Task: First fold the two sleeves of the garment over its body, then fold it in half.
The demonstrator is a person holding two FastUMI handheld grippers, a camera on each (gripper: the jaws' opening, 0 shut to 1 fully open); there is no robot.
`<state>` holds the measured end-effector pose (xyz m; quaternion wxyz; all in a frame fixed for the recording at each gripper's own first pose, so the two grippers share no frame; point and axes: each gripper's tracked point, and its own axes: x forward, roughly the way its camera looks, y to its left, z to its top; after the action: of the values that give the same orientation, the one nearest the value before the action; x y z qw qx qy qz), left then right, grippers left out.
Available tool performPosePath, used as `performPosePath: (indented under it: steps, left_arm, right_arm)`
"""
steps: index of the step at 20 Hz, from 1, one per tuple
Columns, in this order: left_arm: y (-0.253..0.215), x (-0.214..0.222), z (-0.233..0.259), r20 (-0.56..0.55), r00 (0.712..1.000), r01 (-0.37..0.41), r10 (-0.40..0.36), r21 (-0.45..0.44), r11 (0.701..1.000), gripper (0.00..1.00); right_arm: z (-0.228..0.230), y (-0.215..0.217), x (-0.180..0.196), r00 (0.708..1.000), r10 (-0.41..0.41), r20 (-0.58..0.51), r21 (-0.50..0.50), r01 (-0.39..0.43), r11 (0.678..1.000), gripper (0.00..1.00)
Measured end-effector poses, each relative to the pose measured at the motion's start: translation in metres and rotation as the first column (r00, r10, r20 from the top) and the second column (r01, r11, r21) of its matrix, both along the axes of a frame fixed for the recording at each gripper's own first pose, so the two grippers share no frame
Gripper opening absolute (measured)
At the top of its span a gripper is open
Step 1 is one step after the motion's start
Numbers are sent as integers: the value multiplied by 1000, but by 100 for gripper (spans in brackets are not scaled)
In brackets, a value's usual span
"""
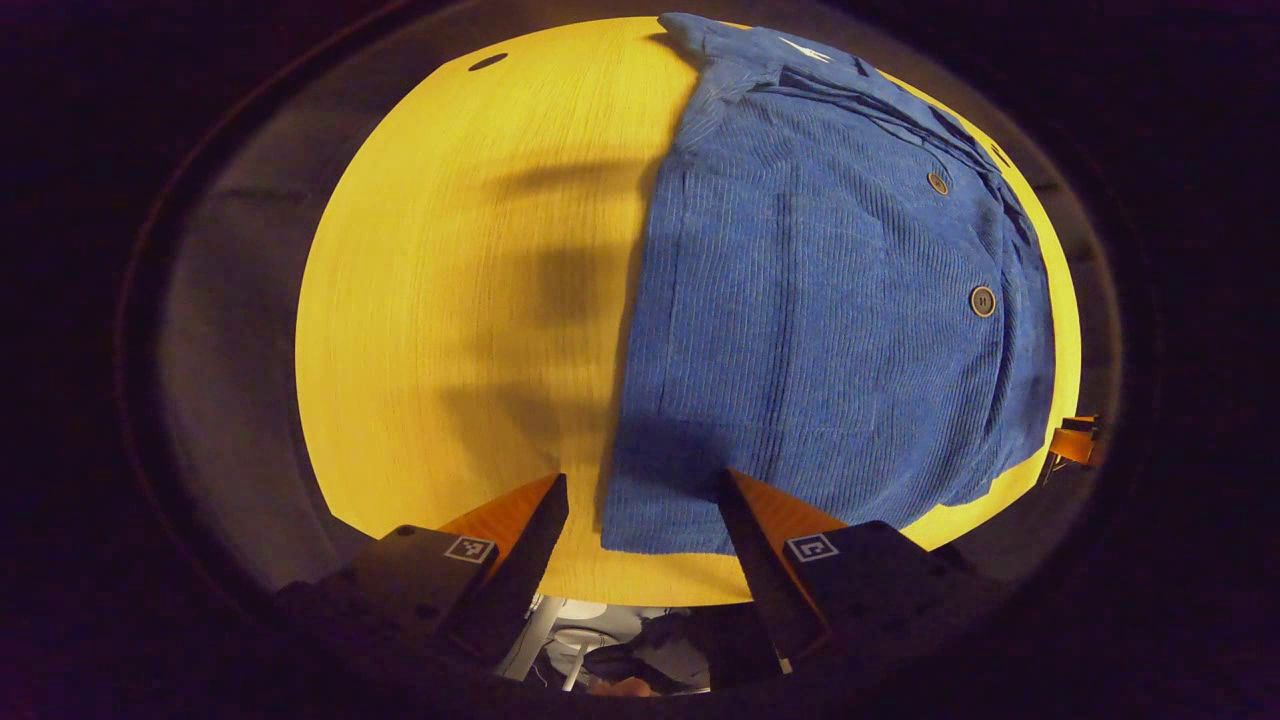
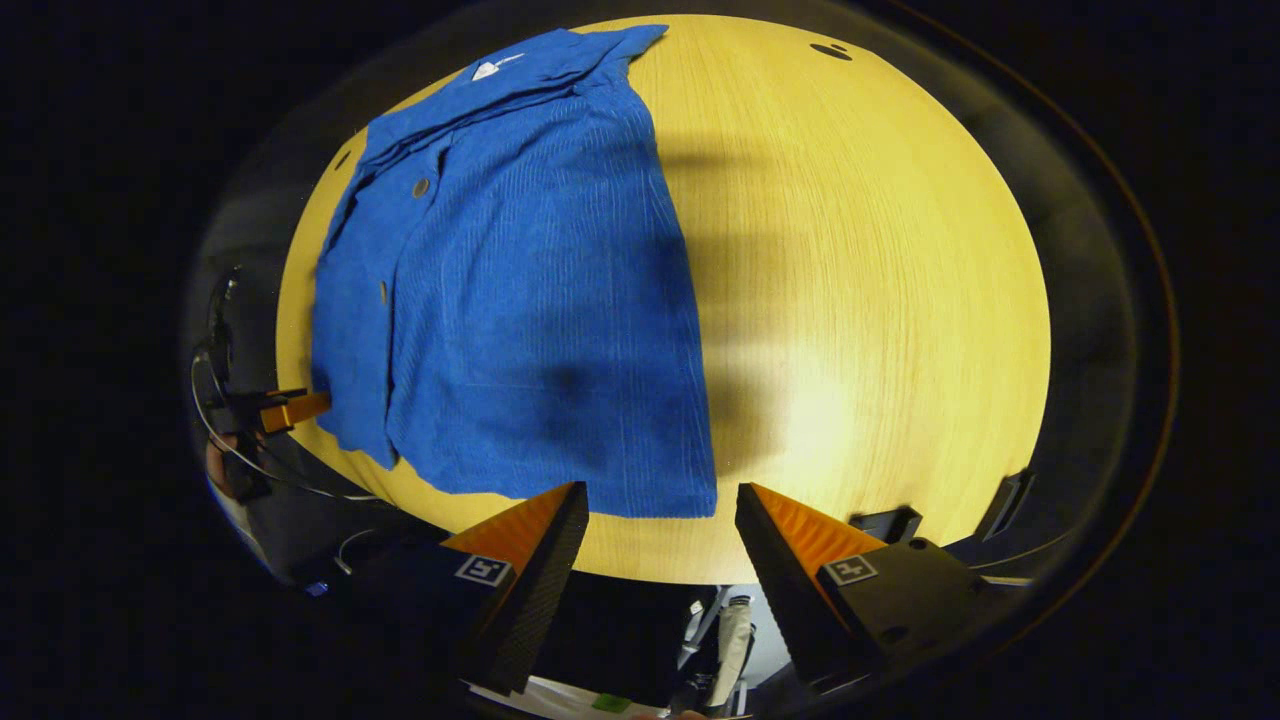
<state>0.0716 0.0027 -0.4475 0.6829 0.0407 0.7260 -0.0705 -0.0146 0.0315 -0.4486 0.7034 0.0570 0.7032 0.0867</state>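
Note:
A blue corduroy garment [image 1: 820, 320] lies flat on the round yellow wooden table [image 1: 450, 300], buttons up, collar at the far end. In the left gripper view it covers the table's right half. My left gripper [image 1: 645, 500] is open above its near hem corner, one finger over the cloth, the other over bare wood. In the right gripper view the garment [image 2: 520, 300] lies on the left. My right gripper [image 2: 660, 500] is open too, and the hem's other corner sits between its fingers. Neither holds any cloth. Each view shows the other gripper [image 1: 1075, 440] [image 2: 290, 408] small beside the garment.
A small dark oval hole [image 1: 487, 62] [image 2: 830, 50] marks the table's far side. The near table edge [image 2: 650, 578] runs just under both grippers. Bare wood stretches beside the garment [image 2: 880, 300]. Dark clamps [image 2: 885, 522] sit on the near rim.

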Motion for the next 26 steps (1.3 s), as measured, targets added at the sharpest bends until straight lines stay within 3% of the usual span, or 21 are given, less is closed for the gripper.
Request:
performPosePath:
  steps: [5, 10, 21, 22, 23, 24, 25, 26]
  left_arm:
    - [-7, -6, -6, -15, 1000, 15, -16, -23, 1000, 88]
    - [-6, -7, -7, -32, 999, 12, -15, -65, 998, 85]
    - [-10, -9, -9, -53, 998, 28, -31, -65, 997, 82]
    - [-14, -8, -7, -49, 998, 43, -46, -69, 997, 67]
    - [-20, -10, -5, -46, 997, 60, -64, -80, 995, 63]
    - [-28, -12, -5, -40, 996, 77, -82, -96, 992, 43]
    - [-33, -11, -3, -30, 995, 96, -99, -83, 992, 23]
    - [-35, -15, -4, -19, 991, 129, -130, -72, 989, 3]
  right_arm:
    - [-12, -2, 3, 1000, -10, -12, -47, 9, 999, 96]
    - [-31, 1, -4, 998, 32, -45, -98, -37, 995, 95]
    - [-37, 5, -5, 1000, -1, -19, -111, -1, 994, 97]
    - [-37, 5, -6, 1000, -2, -20, -110, 0, 994, 98]
    - [-36, 9, -6, 1000, -10, -16, -102, 8, 995, 94]
    - [-37, 13, -8, 1000, -2, -16, -95, 1, 995, 88]
    - [-37, 19, -8, 1000, 4, -6, -77, -4, 997, 78]
    - [-37, 28, -11, 1000, -5, 4, -40, 6, 999, 57]
